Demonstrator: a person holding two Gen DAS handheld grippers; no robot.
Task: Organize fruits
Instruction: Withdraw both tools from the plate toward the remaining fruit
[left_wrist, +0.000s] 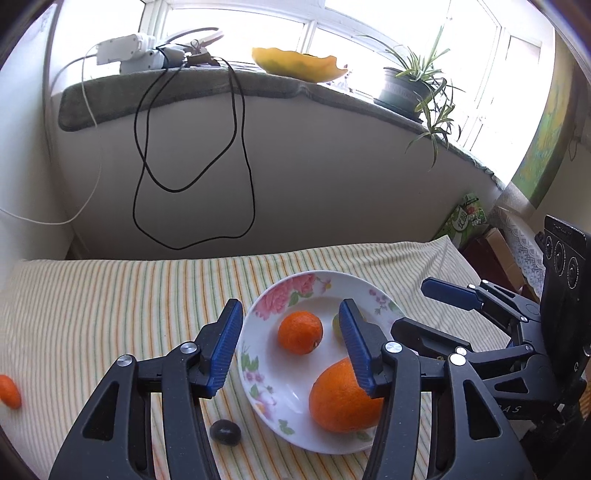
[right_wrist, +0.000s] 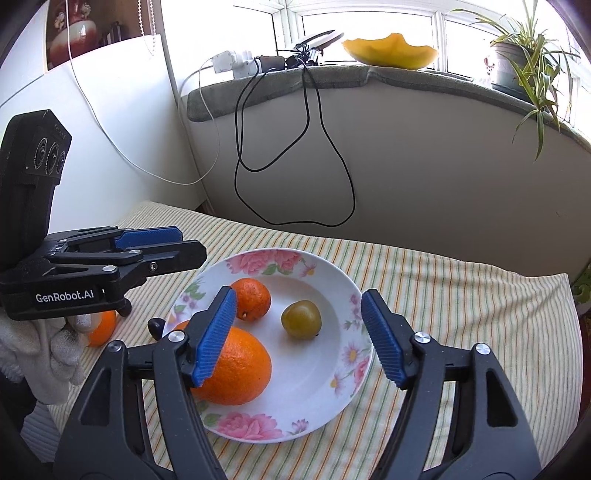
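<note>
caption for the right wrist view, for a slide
Open right gripper above a floral plate holding a large orange, a small orange and a green plum.

Potted plant (left_wrist: 413, 88), black cable (left_wrist: 236, 147), yellow bowl (left_wrist: 299, 64) on windowsill (left_wrist: 147, 92)

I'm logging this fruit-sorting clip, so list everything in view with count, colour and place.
plate: one, white with pink flowers, on the striped cloth
large orange: one, orange, on the plate
small orange: one, orange, on the plate
plum: one, yellow-green, on the plate
dark fruit: one, blackish, on the cloth beside the plate
loose orange: one, orange, on the cloth, far from the plate
potted plant: one, green, windowsill
left tongs: open, empty
right tongs: open, empty
</note>
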